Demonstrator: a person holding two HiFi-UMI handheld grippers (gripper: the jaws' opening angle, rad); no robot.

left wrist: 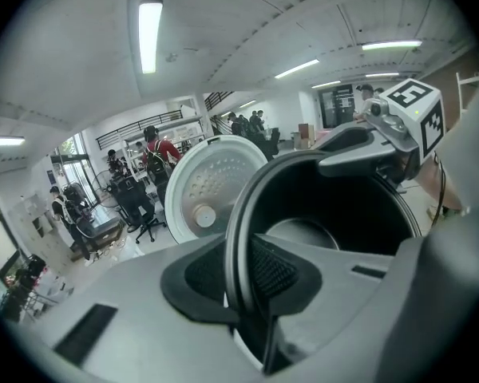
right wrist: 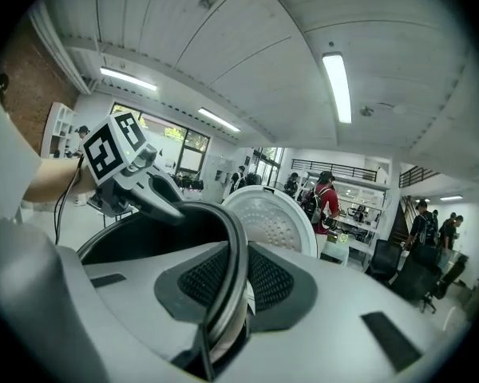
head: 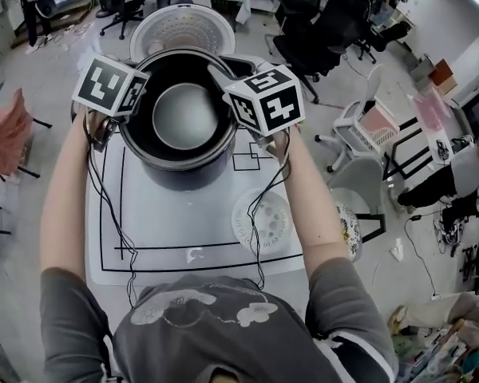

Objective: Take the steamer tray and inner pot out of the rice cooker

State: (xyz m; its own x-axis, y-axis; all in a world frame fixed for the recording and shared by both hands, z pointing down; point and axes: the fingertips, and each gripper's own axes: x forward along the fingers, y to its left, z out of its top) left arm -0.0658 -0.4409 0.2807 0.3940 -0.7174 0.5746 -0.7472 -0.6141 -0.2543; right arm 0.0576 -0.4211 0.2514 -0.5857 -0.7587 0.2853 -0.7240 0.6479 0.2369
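The dark inner pot (head: 184,122) hangs over the white table (head: 168,230), held by its rim on both sides. My left gripper (head: 134,96) is shut on the left rim; the thin metal edge sits pinched between its ribbed pads (left wrist: 271,270). My right gripper (head: 222,78) is shut on the right rim, which runs between its pads (right wrist: 267,278). Behind the pot stands the rice cooker's open white lid (head: 182,26); the cooker body is hidden under the pot. The white perforated steamer tray (head: 261,220) lies flat on the table near the person.
Black office chairs (head: 311,22) stand behind the table and a white cart (head: 367,130) is at its right. A black rectangle is marked on the table. People stand far off in the room (left wrist: 156,158).
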